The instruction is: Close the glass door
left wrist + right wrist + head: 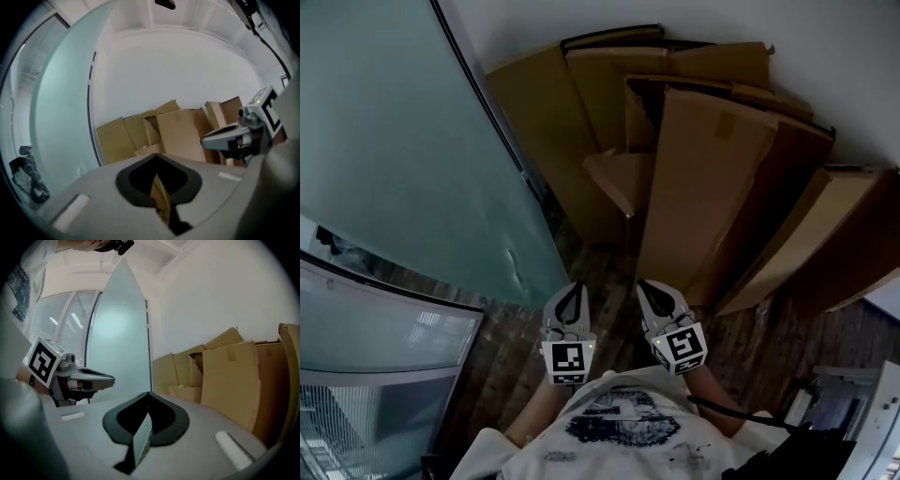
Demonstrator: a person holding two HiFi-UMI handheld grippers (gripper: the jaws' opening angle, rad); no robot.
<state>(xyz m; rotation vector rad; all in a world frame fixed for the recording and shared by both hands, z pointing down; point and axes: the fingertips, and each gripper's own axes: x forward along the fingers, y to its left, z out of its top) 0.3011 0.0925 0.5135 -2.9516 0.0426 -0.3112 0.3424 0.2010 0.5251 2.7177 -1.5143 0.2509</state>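
The frosted glass door (403,159) fills the left of the head view, and its dark edge runs down to the wooden floor (769,347) just ahead of the grippers. The left hand-held gripper (572,289) is clenched with nothing between its jaws and stays apart from the door. The right hand-held gripper (649,286) sits just beside it, also clenched and empty. Both point towards flattened cardboard boxes (703,169) leaning on the white wall (825,47).
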